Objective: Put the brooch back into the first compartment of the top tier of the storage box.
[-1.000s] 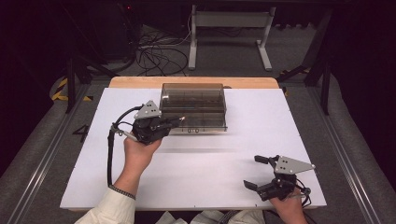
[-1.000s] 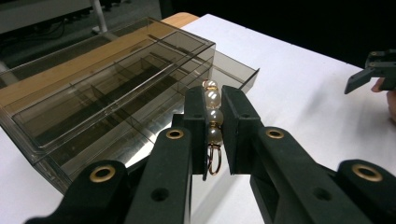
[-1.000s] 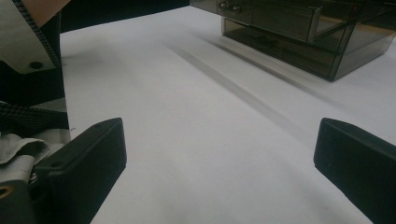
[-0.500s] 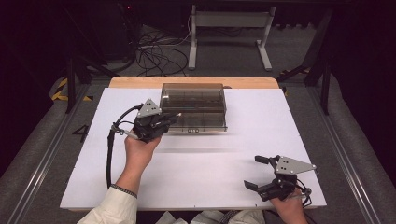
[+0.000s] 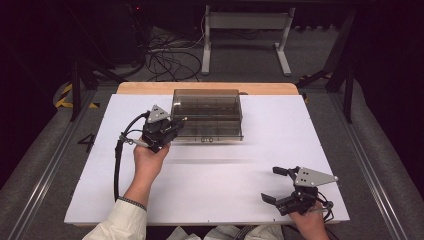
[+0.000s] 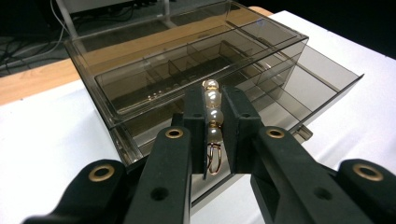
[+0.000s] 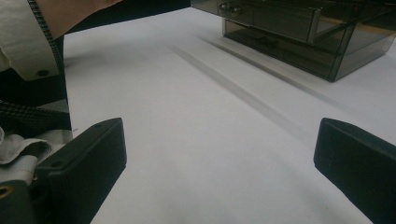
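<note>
My left gripper (image 6: 214, 135) is pinching a pearl clip (image 6: 213, 119) beside the smoked organizer box (image 5: 207, 114); my right gripper (image 5: 280, 186) is resting spread, well apart from it.

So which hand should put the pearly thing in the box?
Probably the left: its gripper already pinches the pearl clip right at the smoky box. The right gripper sits open, far away.

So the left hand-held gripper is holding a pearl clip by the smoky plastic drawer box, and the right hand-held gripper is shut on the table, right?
Not quite: the right hand-held gripper is open, jaws wide apart in the right gripper view. The left hand-held gripper does hold the pearl clip by the drawer box.
</note>
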### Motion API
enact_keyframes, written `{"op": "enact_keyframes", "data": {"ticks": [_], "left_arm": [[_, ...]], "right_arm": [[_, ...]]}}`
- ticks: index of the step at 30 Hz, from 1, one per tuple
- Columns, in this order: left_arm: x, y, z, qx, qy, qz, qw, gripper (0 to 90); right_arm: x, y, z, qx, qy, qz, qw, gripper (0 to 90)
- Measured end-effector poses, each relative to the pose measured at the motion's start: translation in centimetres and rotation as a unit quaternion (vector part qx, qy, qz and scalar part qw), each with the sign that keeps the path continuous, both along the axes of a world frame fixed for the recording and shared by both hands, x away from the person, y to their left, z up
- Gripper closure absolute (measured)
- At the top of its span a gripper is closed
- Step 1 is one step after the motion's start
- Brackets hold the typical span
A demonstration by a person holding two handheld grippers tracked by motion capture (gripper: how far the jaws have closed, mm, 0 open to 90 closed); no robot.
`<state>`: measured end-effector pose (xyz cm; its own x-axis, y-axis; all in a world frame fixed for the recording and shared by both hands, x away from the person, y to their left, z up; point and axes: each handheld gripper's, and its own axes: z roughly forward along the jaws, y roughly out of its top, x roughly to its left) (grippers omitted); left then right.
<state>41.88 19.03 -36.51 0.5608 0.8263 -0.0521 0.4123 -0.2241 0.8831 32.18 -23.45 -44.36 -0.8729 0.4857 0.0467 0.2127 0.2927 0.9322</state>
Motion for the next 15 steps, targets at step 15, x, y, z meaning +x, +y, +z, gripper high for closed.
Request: {"op": "enact_keyframes", "data": {"ticks": [15], "left_arm": [[0.5,0.1,-1.9,-0.022,0.000,0.003,0.9997,81.1]], "right_arm": [[0.0,0.0,0.0,0.000,0.000,0.001,1.0000,2.9]]}}
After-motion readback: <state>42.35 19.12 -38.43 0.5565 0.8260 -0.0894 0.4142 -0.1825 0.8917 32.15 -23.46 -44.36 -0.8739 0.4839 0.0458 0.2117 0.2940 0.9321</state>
